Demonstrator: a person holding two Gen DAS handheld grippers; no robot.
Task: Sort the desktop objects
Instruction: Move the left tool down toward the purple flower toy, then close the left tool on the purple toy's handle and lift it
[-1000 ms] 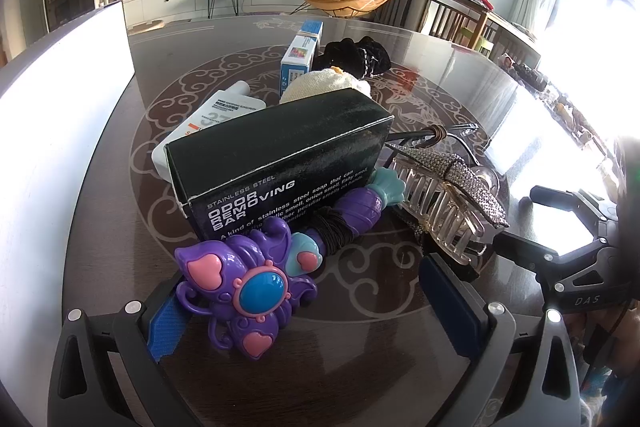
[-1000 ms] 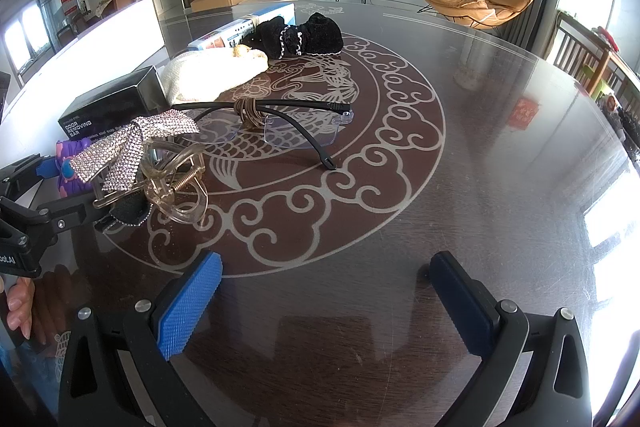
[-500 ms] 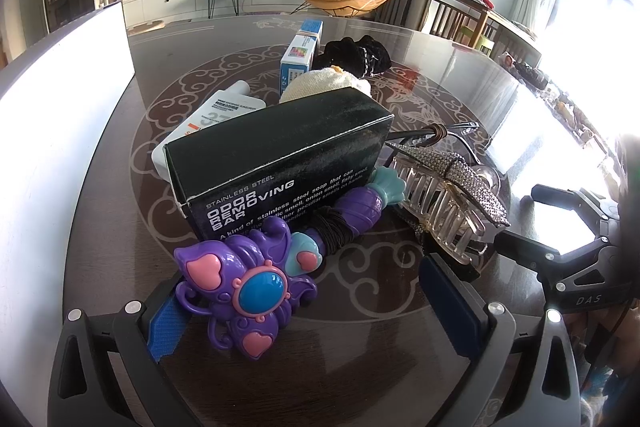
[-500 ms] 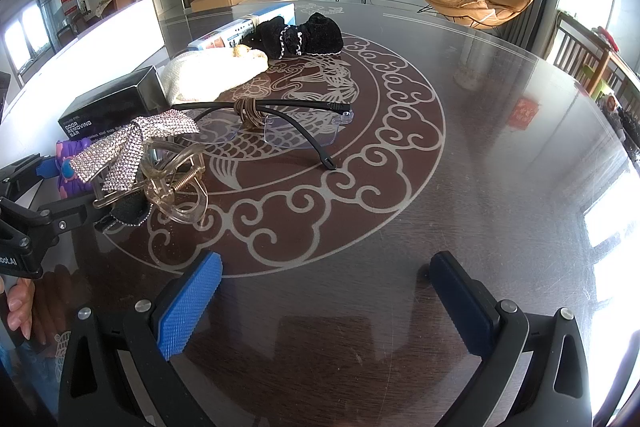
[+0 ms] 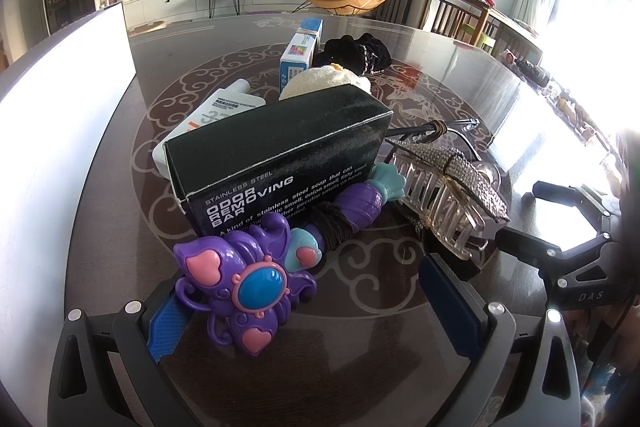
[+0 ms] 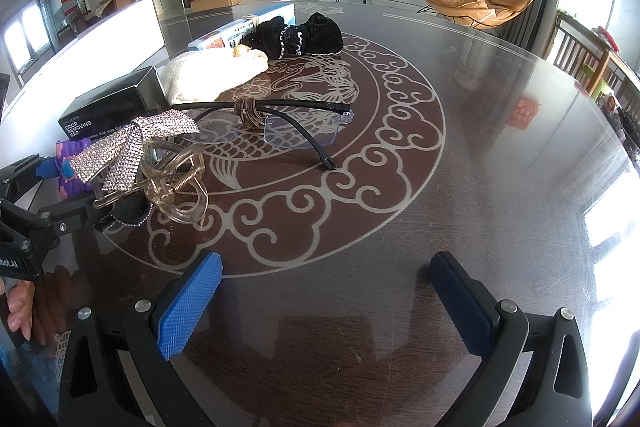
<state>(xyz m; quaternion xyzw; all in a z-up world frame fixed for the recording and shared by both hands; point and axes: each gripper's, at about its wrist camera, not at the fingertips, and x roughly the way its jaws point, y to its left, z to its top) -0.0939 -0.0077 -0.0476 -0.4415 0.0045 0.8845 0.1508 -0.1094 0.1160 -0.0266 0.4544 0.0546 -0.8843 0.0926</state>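
Note:
A purple toy wand [image 5: 248, 283] with a blue gem lies against a black "odor removing bar" box [image 5: 276, 155]. My left gripper [image 5: 310, 311] is open around the wand's head, which sits beside the left pad [image 5: 168, 323]. A clear hair claw [image 5: 448, 195] with a rhinestone bow rests just right of the wand. My right gripper [image 6: 324, 303] is open over bare table, nothing between its fingers. Ahead of it lie black-armed glasses [image 6: 288, 123] with a brown hair tie [image 6: 250, 113] looped on them, and to the left the hair claw [image 6: 152, 163].
Behind the black box lie a white sunscreen bottle [image 5: 216, 111], a cream cloth [image 5: 324, 81], a blue-and-white carton [image 5: 300, 51] and a black scrunchie [image 5: 356, 51]. A bright white panel [image 5: 68, 99] stands along the left edge. The round glass table [image 6: 500, 147] extends bare to the right.

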